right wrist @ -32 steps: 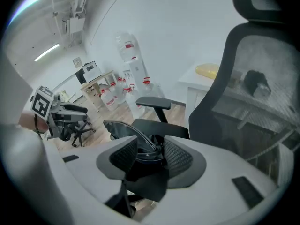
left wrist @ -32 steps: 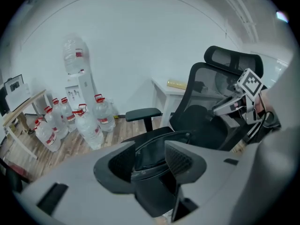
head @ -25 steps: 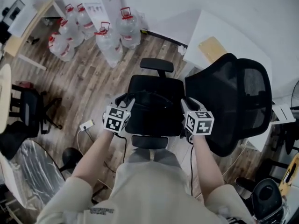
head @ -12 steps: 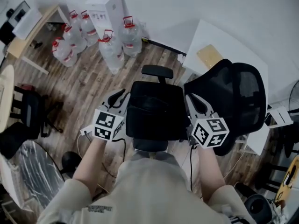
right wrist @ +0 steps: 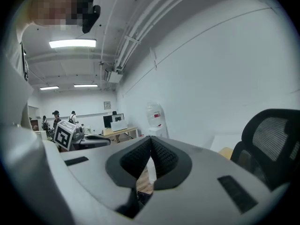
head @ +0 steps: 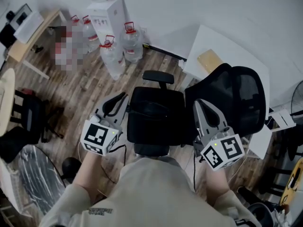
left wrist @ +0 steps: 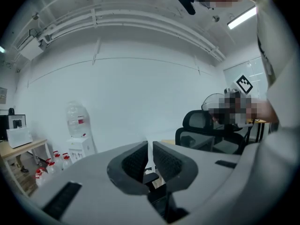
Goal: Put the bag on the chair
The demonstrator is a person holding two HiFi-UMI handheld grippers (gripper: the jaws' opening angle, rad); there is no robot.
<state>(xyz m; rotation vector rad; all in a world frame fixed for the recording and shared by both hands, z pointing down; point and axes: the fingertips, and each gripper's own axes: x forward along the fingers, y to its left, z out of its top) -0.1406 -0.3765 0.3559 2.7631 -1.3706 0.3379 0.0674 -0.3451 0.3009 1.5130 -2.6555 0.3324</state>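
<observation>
The black bag point(head: 154, 119) lies on the seat of the office chair, between its far armrest point(head: 158, 75) and its near one, with the mesh backrest point(head: 236, 100) to the right. My left gripper point(head: 117, 100) hangs just left of the bag and clear of it. Its jaws are closing to a thin slit point(left wrist: 150, 146) with nothing between them. On the bag's right, my right gripper point(head: 202, 104) is also apart from it. Its jaws are closing too, the pads meeting empty point(right wrist: 151, 142). Neither gripper view shows the bag.
Several water bottles point(head: 113, 51) and a white dispenser box point(head: 106, 13) stand at the far wall. A white table point(head: 227, 44) carries a brown pad point(head: 209, 59) behind the chair. Another black chair point(head: 28, 112) and a wooden desk point(head: 33, 30) are at left.
Both grippers have drawn back from the bag's sides toward the person, and their jaws have closed. The bag stays on the seat.
</observation>
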